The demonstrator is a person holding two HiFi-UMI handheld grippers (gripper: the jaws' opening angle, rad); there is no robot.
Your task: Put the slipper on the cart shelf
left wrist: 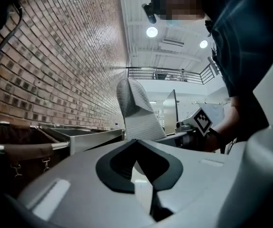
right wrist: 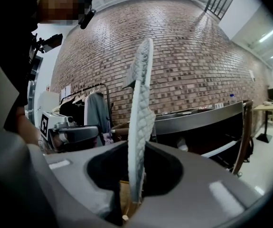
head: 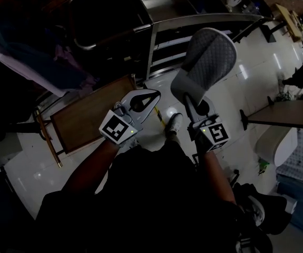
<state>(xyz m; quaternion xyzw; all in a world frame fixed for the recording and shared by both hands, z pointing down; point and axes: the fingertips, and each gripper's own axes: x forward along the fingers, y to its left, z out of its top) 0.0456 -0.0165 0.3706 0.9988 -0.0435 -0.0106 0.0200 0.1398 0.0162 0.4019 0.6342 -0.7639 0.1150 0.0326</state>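
The right gripper (head: 192, 103) sits right of centre in the head view. Its jaws are clamped on one end of the grey quilted slipper (head: 209, 57), only slightly apart, the width of the slipper's thin edge. In the right gripper view the slipper stands edge-on between the two jaws. It rises straight up through the middle of the frame as a narrow pale strip against the brick wall (right wrist: 193, 56).

In the head view the slipper's long axis runs from the jaws toward the top of the frame, leaning a little right. Its broad rounded end points toward the metal cart (head: 204, 20) at upper centre. Its quilted face is turned to the camera. Which end is the toe cannot be made out. The slipper is held in the air above the white floor (head: 230, 96), short of the cart and not resting on any shelf.

The left gripper (head: 152, 96) is just left of centre in the head view, beside the right one and apart from the slipper. Its jaws meet at the tips, and only a hollow loop shows between the dark pads, with nothing in it. In the left gripper view the slipper shows beyond those tips, at centre frame. A wooden tray (head: 88, 117) on a metal frame lies below the left gripper, at centre left.
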